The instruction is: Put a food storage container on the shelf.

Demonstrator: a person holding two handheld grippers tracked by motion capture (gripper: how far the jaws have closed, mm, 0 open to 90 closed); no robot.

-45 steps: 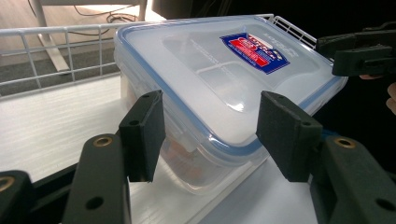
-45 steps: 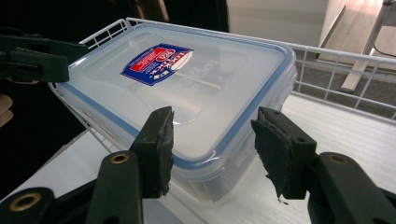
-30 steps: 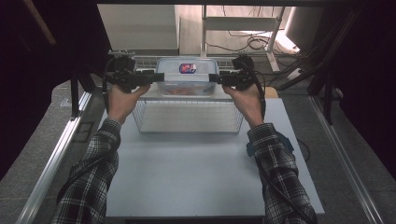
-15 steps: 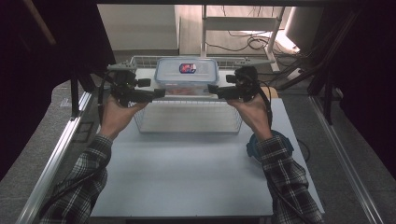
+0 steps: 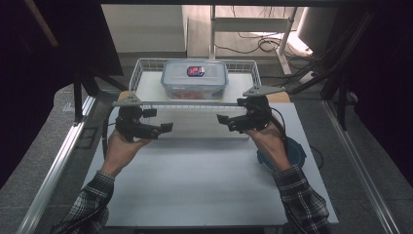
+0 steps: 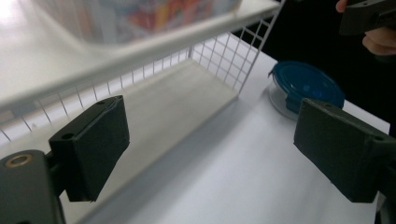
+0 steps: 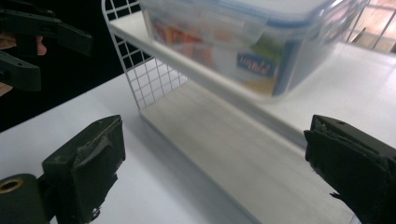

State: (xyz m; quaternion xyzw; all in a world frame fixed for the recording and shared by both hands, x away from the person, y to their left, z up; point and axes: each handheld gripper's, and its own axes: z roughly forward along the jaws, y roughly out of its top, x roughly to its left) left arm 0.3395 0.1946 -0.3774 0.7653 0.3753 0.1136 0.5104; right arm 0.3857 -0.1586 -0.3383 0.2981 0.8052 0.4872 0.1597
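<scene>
Both grippers free, container parked on the rack

I see my left gripper (image 5: 166,127) and right gripper (image 5: 223,118) empty, jaws just spread wide; the clear container (image 5: 195,79) sits beyond them on the wire shelf (image 5: 146,73), long axis crosswise, roughly equidistant.

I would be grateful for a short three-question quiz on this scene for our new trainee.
1. True or false: the clear container stands on the top shelf of the wire rack.
2. What does the left gripper hold? A) the container; B) a blue lid; C) nothing.
3. Fill in: the round dish beside the person's right forearm has a ____ lid.

Key
1. True: it stands there, apart from both grippers.
2. C: its jaws have just been opening and stand wide apart with nothing between them, as do those of the right gripper.
3. Blue.
</scene>
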